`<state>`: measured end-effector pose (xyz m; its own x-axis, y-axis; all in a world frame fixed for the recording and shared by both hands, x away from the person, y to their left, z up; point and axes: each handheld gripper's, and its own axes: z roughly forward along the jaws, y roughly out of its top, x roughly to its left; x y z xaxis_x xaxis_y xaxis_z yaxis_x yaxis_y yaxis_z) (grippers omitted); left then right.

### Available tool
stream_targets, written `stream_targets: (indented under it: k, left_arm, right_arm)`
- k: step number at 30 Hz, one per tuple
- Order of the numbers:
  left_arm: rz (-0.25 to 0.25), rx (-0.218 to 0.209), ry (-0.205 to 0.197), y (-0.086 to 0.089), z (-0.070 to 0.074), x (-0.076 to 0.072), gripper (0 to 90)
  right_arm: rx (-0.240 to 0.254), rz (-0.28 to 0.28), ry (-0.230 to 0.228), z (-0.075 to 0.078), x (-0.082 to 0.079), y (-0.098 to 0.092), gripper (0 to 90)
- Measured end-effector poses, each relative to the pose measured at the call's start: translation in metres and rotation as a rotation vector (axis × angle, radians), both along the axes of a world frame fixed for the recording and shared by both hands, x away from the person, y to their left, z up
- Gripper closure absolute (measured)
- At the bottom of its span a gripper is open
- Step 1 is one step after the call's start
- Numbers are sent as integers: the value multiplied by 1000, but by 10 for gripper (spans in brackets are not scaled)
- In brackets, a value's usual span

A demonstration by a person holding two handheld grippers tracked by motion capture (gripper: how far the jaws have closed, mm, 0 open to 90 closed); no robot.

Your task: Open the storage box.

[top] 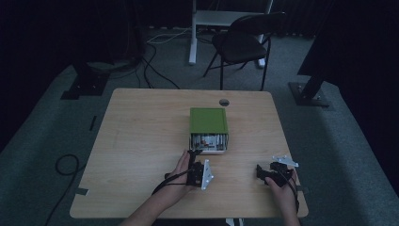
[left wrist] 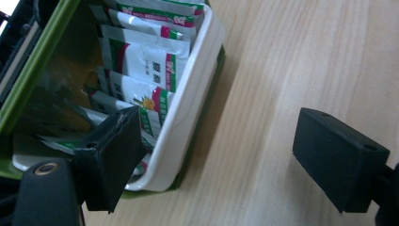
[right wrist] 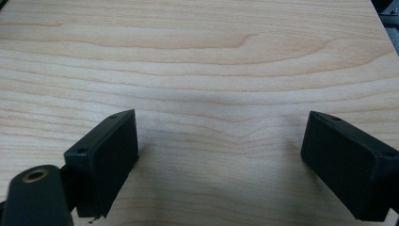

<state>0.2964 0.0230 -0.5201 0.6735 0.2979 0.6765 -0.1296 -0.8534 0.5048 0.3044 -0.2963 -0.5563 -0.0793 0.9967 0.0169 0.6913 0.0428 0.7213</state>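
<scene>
A green box (top: 208, 120) stands at the table's middle, its white inner tray (top: 210, 150) pulled out toward me. In the left gripper view the tray (left wrist: 188, 117) holds several white-and-green sachets (left wrist: 146, 61) standing in a row. My left gripper (top: 191, 154) is at the tray's near left corner. Its jaws are open (left wrist: 223, 160): one reaches over the tray's inside, the other hangs over bare wood, and the tray's wall lies between them untouched. My right gripper (top: 259, 170) rests low at the front right, open (right wrist: 221, 160) with only wood between its jaws.
The wooden table (top: 141, 141) has a round cable hole (top: 224, 102) behind the box. Beyond the far edge stand a dark folding chair (top: 244, 40) and a white desk leg (top: 193, 37). Cables (top: 66, 165) lie on the floor at left.
</scene>
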Motion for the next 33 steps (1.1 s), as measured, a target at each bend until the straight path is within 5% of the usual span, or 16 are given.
stream_targets:
  k: [5,9,12,25,33]
  left_arm:
    - [-35,44,-36,-1,-1,5,298]
    - [-13,35,-67,-1,-2,8,427]
    - [-3,69,-92,-1,-2,9,477]
    - [6,235,-193,-5,-12,15,541]
    - [2,277,-233,-7,-19,17,598]
  right_arm:
    - [1,0,0,0,0,0,112]
    - [0,0,0,0,0,0,112]
    - [0,0,0,0,0,0,112]
    - [0,0,0,0,0,0,112]
    - [0,0,0,0,0,0,112]
